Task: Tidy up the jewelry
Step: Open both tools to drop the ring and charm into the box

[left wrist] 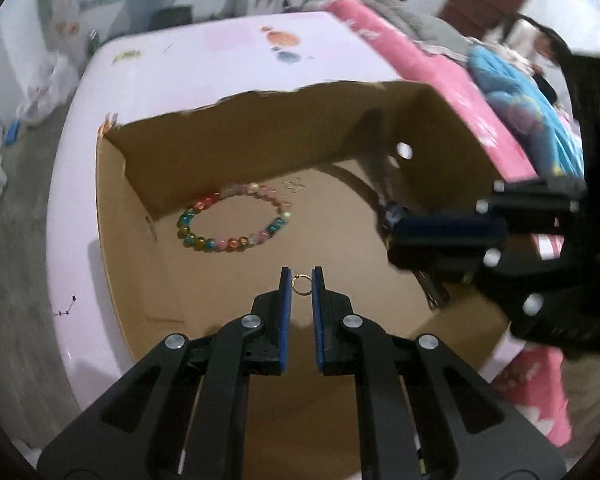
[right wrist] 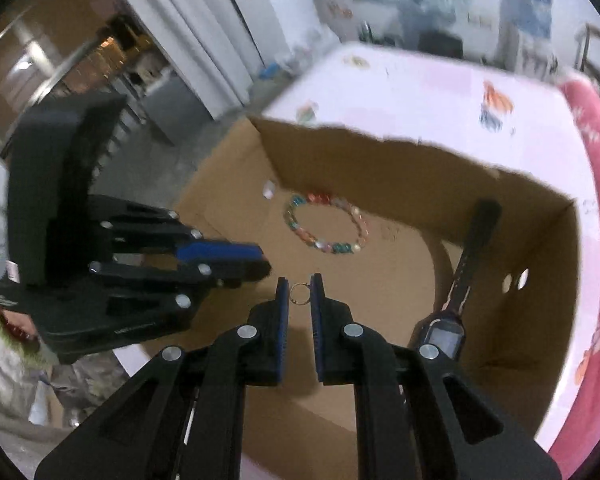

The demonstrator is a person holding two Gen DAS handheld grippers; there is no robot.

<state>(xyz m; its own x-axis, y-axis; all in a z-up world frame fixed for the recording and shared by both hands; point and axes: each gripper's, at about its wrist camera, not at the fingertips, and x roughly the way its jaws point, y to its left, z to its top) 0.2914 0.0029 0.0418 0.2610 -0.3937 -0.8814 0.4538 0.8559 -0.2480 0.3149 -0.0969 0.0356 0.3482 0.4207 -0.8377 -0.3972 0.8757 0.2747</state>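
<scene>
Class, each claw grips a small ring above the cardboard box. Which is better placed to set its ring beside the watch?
Right, probably. The watch lies just beside the right claw in the cardboard box; for the left claw, the right claw stands in the way.

The cardboard box point(left wrist: 260, 132) is open above; its floor is taken up by a bead bracelet point(left wrist: 232, 220) and a wristwatch point(right wrist: 456, 304), with bare middle between.

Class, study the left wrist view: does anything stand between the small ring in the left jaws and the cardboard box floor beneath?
Nothing visible does. The small ring hangs over bare floor of the box; the bead bracelet lies farther back, the right gripper off to the side.
</scene>
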